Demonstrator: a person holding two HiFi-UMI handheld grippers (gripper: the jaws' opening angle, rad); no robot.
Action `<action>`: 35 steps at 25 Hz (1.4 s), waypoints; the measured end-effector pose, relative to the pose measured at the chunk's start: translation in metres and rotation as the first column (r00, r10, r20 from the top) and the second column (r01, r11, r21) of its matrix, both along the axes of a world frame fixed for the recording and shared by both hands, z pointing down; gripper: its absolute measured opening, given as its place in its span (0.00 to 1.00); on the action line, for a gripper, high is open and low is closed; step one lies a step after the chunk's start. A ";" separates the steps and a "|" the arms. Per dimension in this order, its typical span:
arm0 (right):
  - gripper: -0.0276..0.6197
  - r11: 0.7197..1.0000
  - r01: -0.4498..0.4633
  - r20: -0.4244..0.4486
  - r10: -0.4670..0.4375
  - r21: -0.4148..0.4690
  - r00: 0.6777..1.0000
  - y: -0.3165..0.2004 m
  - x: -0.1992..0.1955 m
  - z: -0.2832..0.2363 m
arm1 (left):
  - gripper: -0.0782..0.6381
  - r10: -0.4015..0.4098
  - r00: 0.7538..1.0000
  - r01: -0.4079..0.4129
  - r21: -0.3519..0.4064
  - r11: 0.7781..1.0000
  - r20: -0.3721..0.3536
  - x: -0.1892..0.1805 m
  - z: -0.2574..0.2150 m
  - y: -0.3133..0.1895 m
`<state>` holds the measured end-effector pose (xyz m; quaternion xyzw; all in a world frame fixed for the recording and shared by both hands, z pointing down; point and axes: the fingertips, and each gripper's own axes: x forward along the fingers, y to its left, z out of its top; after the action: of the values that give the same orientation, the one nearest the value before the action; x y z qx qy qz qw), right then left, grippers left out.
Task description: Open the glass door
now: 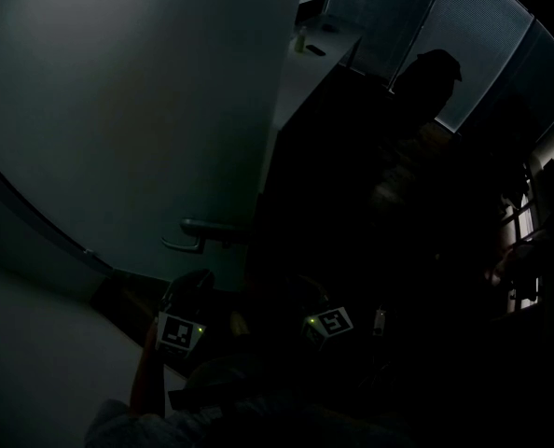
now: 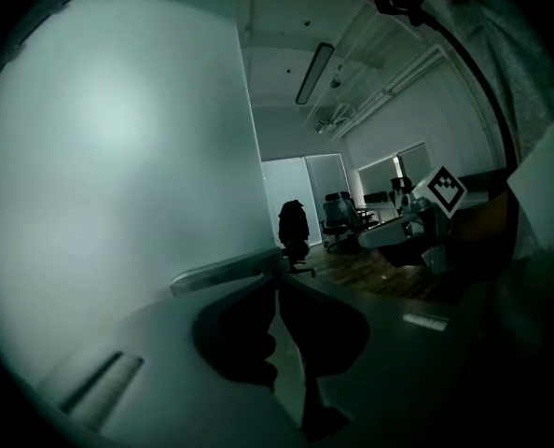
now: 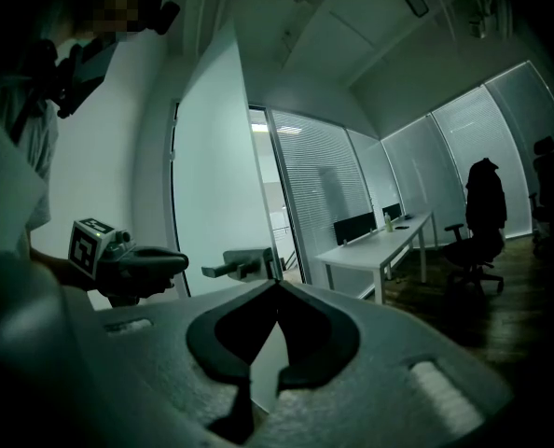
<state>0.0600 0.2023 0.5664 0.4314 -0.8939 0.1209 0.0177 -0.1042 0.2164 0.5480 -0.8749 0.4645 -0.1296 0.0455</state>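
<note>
Darkness fills much of the head view; the frosted glass door (image 1: pixel 137 110) stands at the left, its lever handle (image 1: pixel 198 235) near the door's free edge; the left gripper (image 1: pixel 191 292) and the right gripper (image 1: pixel 305 299) sit low, below the handle, their 2 marker cubes side by side; the jaws are too dim to read here.

Left gripper view: the jaws are closed tip to tip with nothing between them; the handle (image 2: pixel 223 273) lies just beyond the tips; the door (image 2: pixel 118 157) fills the left; a chair (image 2: pixel 294 224) draped with a dark garment stands far behind.

Right gripper view: the jaws are likewise pressed together and empty; the handle (image 3: pixel 240 266) shows just past the tips at the door's (image 3: pixel 212 185) edge; the left gripper (image 3: pixel 165 262) is near it on the left; a white desk (image 3: pixel 380 245) stands beyond at the right.
</note>
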 end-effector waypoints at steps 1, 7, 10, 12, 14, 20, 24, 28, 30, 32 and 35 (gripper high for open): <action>0.04 1.000 -0.001 0.001 0.001 0.001 1.000 0.001 0.000 -0.001 | 0.13 -0.017 1.000 0.017 0.002 1.000 -0.024 -0.001 -0.002 0.000; 0.04 1.000 0.001 0.007 -0.001 -0.002 1.000 0.009 0.000 -0.001 | 0.12 -0.065 0.995 0.064 -0.004 0.998 -0.073 -0.003 -0.001 0.005; 0.04 1.000 0.007 0.005 -0.007 -0.001 1.000 0.009 -0.003 -0.001 | 0.12 -0.066 0.996 0.066 -0.005 0.998 -0.064 -0.004 0.001 0.007; 0.04 1.000 0.007 0.003 -0.007 0.006 1.000 0.009 -0.005 -0.002 | 0.12 -0.066 0.996 0.065 -0.008 0.998 -0.064 -0.005 0.001 0.007; 0.04 1.000 0.003 0.007 -0.003 0.012 1.000 0.009 -0.005 -0.003 | 0.12 -0.061 0.996 0.060 -0.010 0.998 -0.060 -0.004 0.001 0.006; 0.04 1.000 0.001 0.015 -0.001 0.007 1.000 0.007 -0.004 -0.002 | 0.12 -0.057 0.997 0.056 -0.011 0.998 -0.056 -0.001 0.002 0.002; 0.04 1.000 0.001 0.021 -0.001 0.006 1.000 0.006 -0.002 -0.003 | 0.12 -0.049 0.997 0.048 -0.018 0.999 -0.053 0.001 0.004 0.002; 0.04 1.000 0.002 0.026 -0.003 0.010 1.000 0.005 -0.002 -0.004 | 0.12 -0.047 0.998 0.047 -0.011 0.999 -0.048 0.002 0.003 0.001; 0.04 1.000 0.003 0.030 -0.003 0.012 1.000 0.005 -0.002 -0.007 | 0.12 -0.045 0.998 0.045 -0.003 0.999 -0.040 0.004 0.002 0.001; 0.04 1.000 0.005 0.029 -0.005 0.012 1.000 0.004 -0.003 -0.007 | 0.12 -0.043 0.998 0.043 0.005 0.999 -0.040 0.006 0.000 0.001; 0.04 1.000 0.008 0.029 -0.009 0.013 1.000 0.004 -0.004 -0.007 | 0.12 -0.042 0.998 0.042 0.005 0.999 -0.042 0.007 -0.001 0.001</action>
<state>0.0558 0.2067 0.5592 0.4259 -0.8966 0.1212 0.0022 -0.0974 0.2172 0.5470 -0.8674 0.4838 -0.1107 0.0354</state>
